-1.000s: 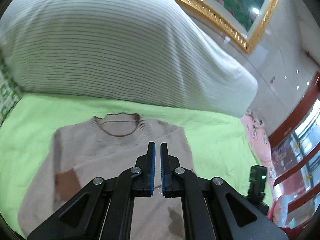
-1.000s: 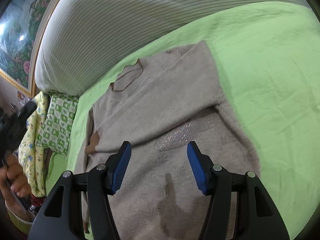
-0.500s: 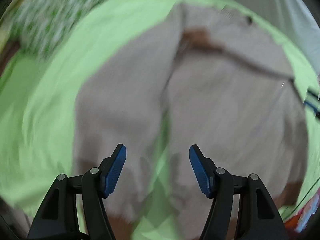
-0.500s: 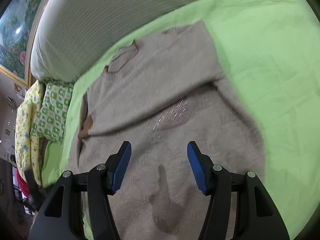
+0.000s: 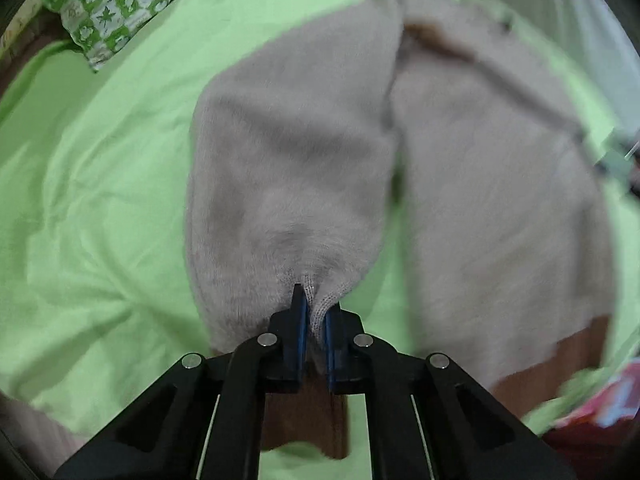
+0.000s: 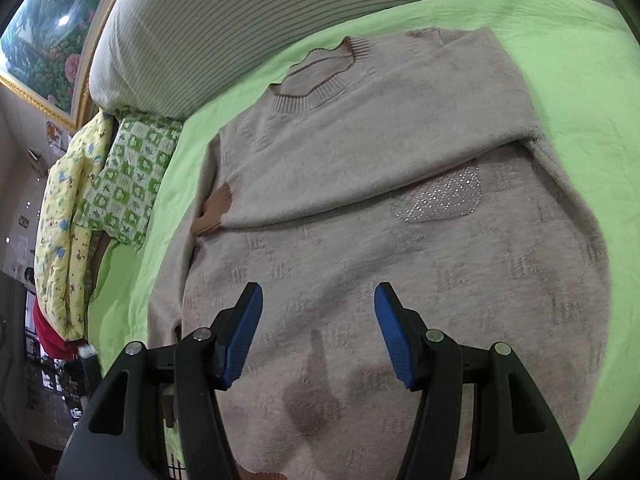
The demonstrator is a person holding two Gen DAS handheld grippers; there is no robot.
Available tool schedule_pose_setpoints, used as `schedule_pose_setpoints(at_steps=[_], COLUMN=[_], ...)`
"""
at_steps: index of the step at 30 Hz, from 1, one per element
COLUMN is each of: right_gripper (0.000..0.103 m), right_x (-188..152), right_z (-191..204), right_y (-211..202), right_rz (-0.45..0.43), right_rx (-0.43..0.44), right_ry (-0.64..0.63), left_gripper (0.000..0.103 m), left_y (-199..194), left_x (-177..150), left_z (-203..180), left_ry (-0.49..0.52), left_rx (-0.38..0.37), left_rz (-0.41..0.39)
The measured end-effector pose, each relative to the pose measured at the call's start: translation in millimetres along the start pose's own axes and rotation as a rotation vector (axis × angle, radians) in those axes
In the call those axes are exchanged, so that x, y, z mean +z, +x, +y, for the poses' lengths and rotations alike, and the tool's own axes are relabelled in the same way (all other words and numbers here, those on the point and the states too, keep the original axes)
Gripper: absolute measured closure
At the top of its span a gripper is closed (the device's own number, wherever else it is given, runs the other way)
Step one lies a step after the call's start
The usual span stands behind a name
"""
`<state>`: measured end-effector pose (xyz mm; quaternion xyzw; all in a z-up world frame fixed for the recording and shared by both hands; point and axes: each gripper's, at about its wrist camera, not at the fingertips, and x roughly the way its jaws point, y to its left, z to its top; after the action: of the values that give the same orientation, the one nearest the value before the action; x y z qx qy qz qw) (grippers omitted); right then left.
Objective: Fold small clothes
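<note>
A beige knit sweater (image 6: 360,184) with brown cuffs and collar lies face up on a green sheet (image 6: 580,80). One sleeve is folded across its chest, with a brown cuff (image 6: 214,210) at the left side. A sparkly patch (image 6: 440,200) shows on the front. My left gripper (image 5: 314,312) is shut on the end of the other sleeve (image 5: 288,184), near its brown cuff. My right gripper (image 6: 318,336) is open and empty, hovering above the sweater's lower front.
A large striped white pillow (image 6: 280,12) lies beyond the collar. A green-and-white patterned cloth (image 6: 128,180) and a yellow printed quilt (image 6: 64,232) sit at the left edge of the bed. Pink fabric (image 5: 600,400) shows at the lower right in the left wrist view.
My left gripper swung down from above the sweater to the loose sleeve, opened, then closed on the sleeve end. My right gripper stayed open and moved slightly closer to the sweater.
</note>
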<state>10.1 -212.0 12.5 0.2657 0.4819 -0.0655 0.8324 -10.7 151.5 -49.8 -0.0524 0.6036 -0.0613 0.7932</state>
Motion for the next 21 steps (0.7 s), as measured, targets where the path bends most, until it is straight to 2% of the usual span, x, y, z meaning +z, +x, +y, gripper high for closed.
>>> schedule_pose_setpoints(at_steps=[4, 7, 10, 12, 14, 16, 18, 21], right_gripper=[0.044, 0.044, 0.044, 0.044, 0.044, 0.044, 0.044, 0.044], right_x=[-2, -1, 3, 7, 11, 15, 19, 22], right_z=[-5, -11, -16, -18, -22, -28, -35, -44], right_y=[-2, -4, -7, -11, -13, -15, -16, -17], right_rz=[-0.009, -0.015, -0.024, -0.037, -0.044, -0.052, -0.055, -0.056], right_rx=[-0.011, -0.015, -0.007, -0.006, -0.006, -0.009, -0.01, -0.017], right_ry=[0.014, 0.036, 0.052, 0.052, 0.061, 0.073, 0.09, 0.107], left_gripper=[0.098, 0.098, 0.098, 0.097, 0.089, 0.062, 0.059, 0.059], left_y=[-55, -101, -119, -118, -101, -68, -22, 26], left_x=[42, 98, 148, 181, 201, 211, 209, 184], left_z=[-25, -74, -118, -168, -211, -245, -265, -251], left_ry=[-0.05, -0.021, 0.031, 0.082, 0.127, 0.143, 0.152, 0.141], left_rx=[-0.223, -0.381, -0.524, -0.606, -0.608, -0.576, -0.52, -0.452], left_rz=[-0.147, -0.288, -0.371, -0.406, -0.392, -0.328, -0.249, -0.156])
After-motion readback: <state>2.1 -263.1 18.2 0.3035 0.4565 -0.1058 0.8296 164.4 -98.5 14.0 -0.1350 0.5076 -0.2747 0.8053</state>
